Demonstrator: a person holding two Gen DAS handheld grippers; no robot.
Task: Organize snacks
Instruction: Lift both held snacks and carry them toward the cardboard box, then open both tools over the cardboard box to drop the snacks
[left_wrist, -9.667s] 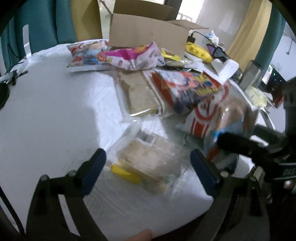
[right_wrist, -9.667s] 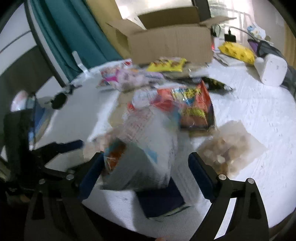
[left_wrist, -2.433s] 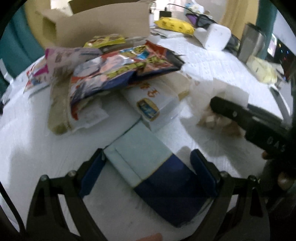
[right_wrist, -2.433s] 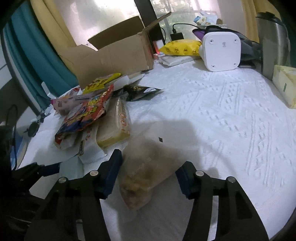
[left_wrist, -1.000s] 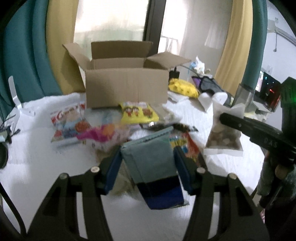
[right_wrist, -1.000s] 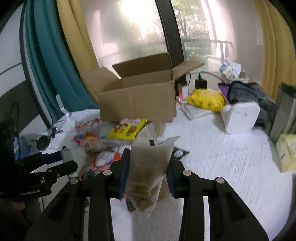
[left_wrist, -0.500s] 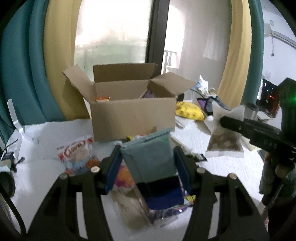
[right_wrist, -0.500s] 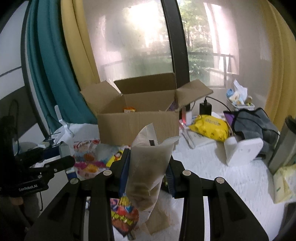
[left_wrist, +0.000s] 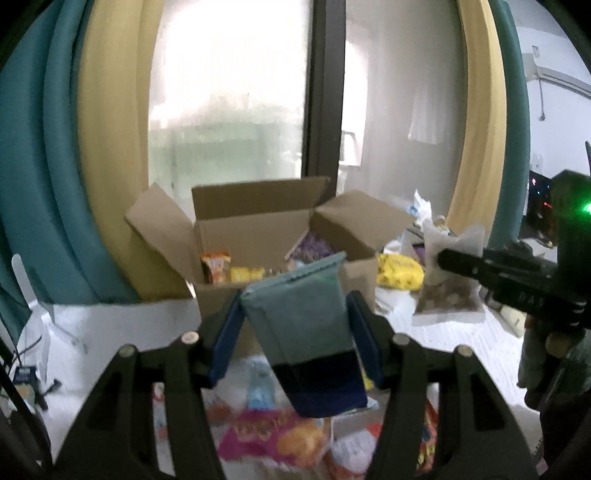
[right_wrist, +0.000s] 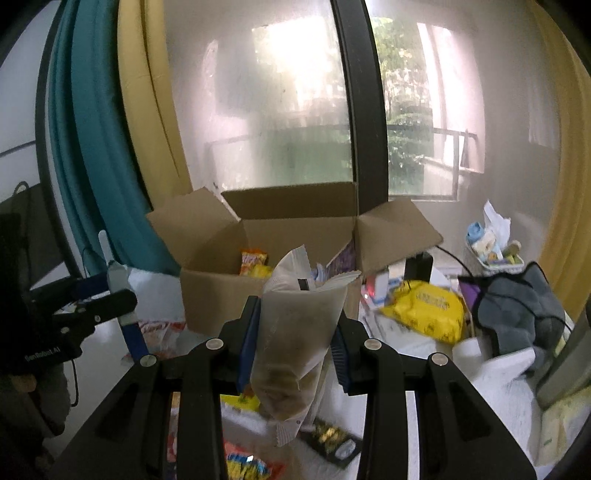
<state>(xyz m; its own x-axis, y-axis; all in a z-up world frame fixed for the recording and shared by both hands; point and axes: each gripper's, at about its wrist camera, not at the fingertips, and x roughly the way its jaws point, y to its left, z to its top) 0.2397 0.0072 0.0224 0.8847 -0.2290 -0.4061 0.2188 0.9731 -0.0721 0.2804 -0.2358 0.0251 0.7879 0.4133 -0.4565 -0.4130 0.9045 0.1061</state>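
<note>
White table (left_wrist: 110, 325): cardboard box (left_wrist: 258, 236), snack packets (left_wrist: 273, 435).

The open box (left_wrist: 258, 236) at frame centre is plain matt brown cardboard. The blue-and-teal pack (left_wrist: 306, 332) looks smooth and matt. The clear pouch (right_wrist: 295, 332) is frosted plastic film. The tablecloth (left_wrist: 110, 325), lower left, is white textured cloth. Curtains (right_wrist: 85, 129) at upper left are soft fabric.

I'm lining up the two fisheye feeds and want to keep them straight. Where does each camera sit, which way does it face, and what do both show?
Left wrist: sits behind the left claw, facing the open cardboard box and window; its fingers clamp a teal-and-navy packet.
Right wrist: sits behind the right claw, facing the same box; its fingers clamp a translucent pouch.
Shared: the box, the yellow bag, and each other's claw.
</note>
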